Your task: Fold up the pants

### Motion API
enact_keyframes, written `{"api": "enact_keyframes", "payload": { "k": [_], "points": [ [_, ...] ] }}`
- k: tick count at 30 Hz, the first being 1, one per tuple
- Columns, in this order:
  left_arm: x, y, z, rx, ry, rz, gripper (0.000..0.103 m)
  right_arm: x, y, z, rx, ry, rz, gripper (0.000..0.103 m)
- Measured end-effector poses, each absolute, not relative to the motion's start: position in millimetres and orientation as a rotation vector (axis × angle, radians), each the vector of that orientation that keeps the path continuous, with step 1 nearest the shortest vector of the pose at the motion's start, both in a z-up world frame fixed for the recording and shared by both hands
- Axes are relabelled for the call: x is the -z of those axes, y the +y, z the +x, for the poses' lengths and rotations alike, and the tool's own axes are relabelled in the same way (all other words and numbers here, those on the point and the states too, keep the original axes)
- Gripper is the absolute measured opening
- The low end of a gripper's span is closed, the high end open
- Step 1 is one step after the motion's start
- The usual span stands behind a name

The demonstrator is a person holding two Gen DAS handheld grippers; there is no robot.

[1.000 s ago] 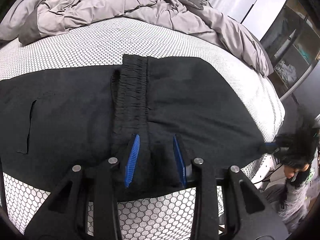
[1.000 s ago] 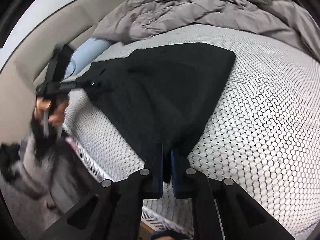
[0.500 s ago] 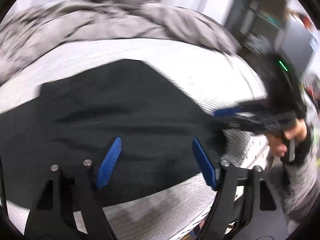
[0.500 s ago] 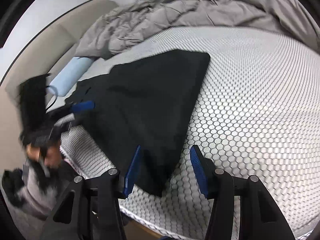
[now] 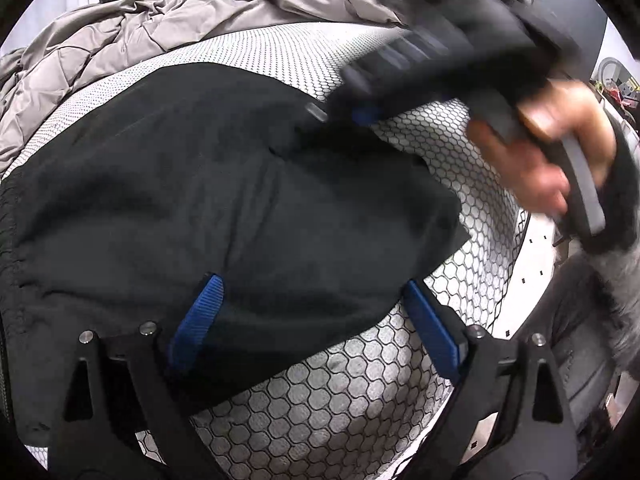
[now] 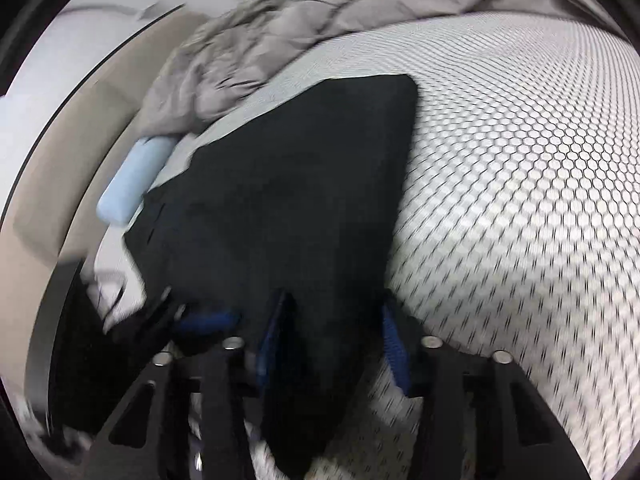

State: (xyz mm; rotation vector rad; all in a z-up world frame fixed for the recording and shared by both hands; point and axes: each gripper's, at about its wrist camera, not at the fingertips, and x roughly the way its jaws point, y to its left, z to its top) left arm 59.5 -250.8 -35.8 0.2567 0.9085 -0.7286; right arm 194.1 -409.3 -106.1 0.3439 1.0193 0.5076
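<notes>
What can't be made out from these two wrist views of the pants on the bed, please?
- Right wrist view: motion blur hides whether the right gripper, whose jaws have just been closing with pants fabric between them, actually pinches it.
- Left wrist view: the waistband is cut off by the left edge.
- Right wrist view: the pale blue object is blurred where it meets the grey duvet; unidentifiable.

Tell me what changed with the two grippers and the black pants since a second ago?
Both let go. The left gripper opened wide; the right gripper opened, then began closing, loose around the fold, and now sits close by the left one. The pants stay folded on the bed.
</notes>
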Motion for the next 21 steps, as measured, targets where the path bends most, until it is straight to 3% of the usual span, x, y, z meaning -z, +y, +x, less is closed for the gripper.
{"api": "enact_keyframes", "payload": {
  "k": [4,14,21],
  "points": [
    [37.5,-249.4,62.2,0.731,0.912,0.258,0.092,102.9,-413.2,244.9,-0.469,1.0,0.43,0.033],
    [36.7,-239.6,52.2,0.781,0.889,0.28,0.093,88.2,-425.6,357.2,-0.356,1.029,0.451,0.031],
    [14.0,-209.5,51.4,0.834,0.884,0.2,0.093,85.8,-426.7,312.7,-0.357,1.038,0.46,0.031]
  ]
}}
